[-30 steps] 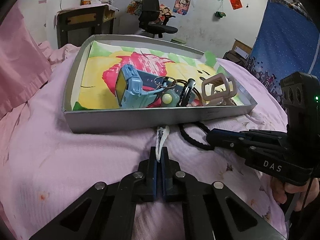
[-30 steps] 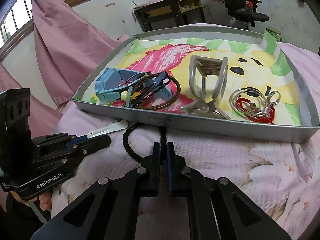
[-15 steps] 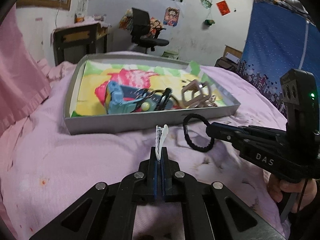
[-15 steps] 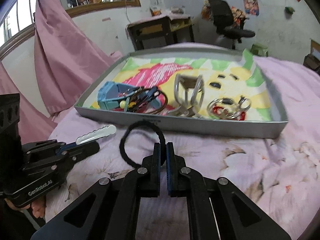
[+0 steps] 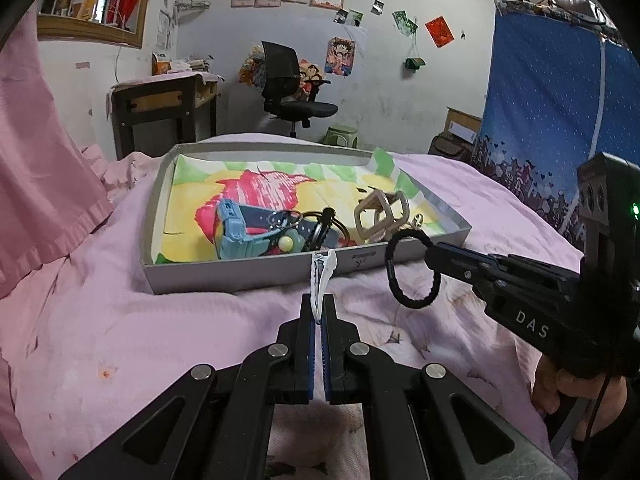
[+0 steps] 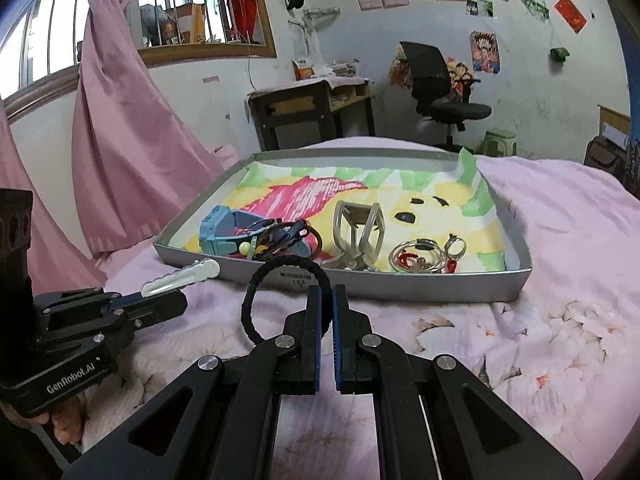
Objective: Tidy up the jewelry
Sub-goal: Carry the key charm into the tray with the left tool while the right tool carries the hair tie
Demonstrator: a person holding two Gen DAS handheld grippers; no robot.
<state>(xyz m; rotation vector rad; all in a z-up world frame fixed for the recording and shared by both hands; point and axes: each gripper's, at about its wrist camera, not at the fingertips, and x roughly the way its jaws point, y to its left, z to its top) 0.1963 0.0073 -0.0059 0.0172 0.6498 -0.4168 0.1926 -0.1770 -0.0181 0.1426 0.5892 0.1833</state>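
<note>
A pink bedspread (image 6: 540, 320) carries a shallow grey tray (image 6: 400, 284) with a bright paper lining; along the tray's near edge lie a blue watch (image 6: 220, 236), a beige claw clip (image 6: 358, 236) and a tangle of rings (image 6: 424, 256) toward the near right corner; the far half of the lining is bare, so there is room to set things down. The left gripper (image 5: 319, 316) is clamped on a white hair clip (image 5: 322, 272), the right gripper (image 6: 327, 300) on a black hair tie (image 6: 280, 292); both items hang just short of the tray's near wall. I judge the wall the main hazard: a low approach could catch the dangling tie or nudge the tray; releasing both close together could tangle them.
</note>
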